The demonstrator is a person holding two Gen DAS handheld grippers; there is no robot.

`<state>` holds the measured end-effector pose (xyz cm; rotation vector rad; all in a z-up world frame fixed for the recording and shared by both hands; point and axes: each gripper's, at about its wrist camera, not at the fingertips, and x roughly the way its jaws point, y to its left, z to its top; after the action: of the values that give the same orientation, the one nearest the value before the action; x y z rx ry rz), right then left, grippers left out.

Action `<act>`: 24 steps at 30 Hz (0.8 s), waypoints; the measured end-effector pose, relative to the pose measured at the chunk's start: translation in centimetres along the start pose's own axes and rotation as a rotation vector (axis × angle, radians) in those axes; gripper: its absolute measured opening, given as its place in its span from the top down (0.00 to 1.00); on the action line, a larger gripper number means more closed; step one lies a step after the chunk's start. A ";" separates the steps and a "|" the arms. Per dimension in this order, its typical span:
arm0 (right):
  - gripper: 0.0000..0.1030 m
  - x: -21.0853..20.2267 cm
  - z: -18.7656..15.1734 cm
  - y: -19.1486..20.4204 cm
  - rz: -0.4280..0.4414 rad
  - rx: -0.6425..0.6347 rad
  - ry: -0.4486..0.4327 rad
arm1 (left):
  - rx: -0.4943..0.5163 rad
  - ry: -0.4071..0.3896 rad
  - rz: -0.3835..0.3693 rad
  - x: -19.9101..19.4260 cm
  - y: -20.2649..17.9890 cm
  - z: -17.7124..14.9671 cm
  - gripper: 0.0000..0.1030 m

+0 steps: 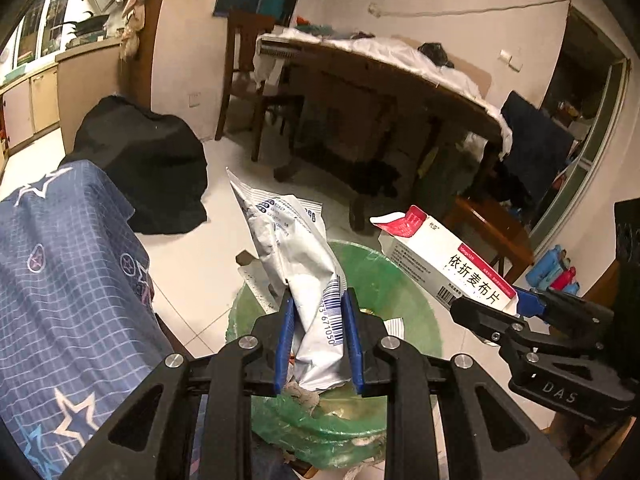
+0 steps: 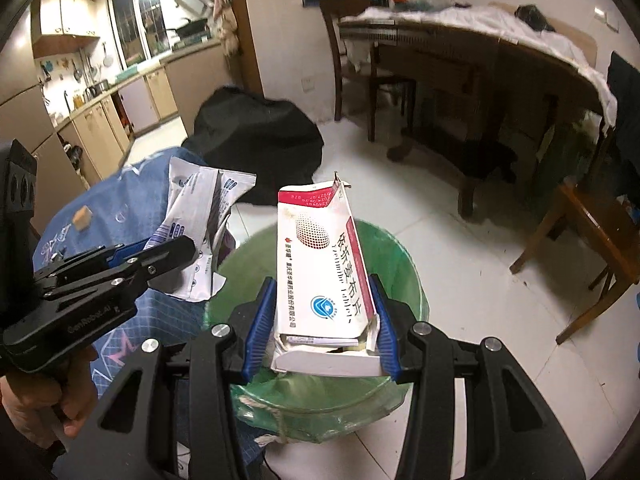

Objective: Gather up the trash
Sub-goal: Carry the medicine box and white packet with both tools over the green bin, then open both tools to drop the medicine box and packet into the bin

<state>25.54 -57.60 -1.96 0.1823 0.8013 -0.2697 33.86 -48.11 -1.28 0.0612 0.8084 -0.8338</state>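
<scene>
Green-lined bin point(image 1: 384, 276) mostly hidden behind pouch point(image 1: 296, 252), carton point(image 2: 324, 272)

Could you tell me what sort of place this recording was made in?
Most likely a home's dining area beside a kitchen: a wooden dining table, kitchen cabinets and a lined trash bin on the tiled floor.

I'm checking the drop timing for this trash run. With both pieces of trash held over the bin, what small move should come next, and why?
Probably open the left hand-held gripper to release the crumpled silver-white foil packet. It hangs directly above the green-bag-lined trash bin, so it should fall inside. The right hand-held gripper grips the red-and-white cardboard medicine box over the same bin; that can follow.
</scene>
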 end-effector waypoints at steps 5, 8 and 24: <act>0.58 2.1 0.1 -1.1 -0.003 0.007 0.062 | 0.005 0.032 0.012 2.9 0.5 -0.2 0.76; 0.58 2.9 0.0 -1.6 -0.007 0.013 0.085 | 0.011 0.045 0.019 4.6 0.7 -0.4 0.76; 0.58 4.7 0.5 -2.5 -0.019 0.015 0.113 | 0.028 0.079 0.045 7.9 1.4 -1.5 0.76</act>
<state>28.28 -60.95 -5.20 0.2055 0.9138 -0.2847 37.02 -51.68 -7.96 0.1376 0.8661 -0.8039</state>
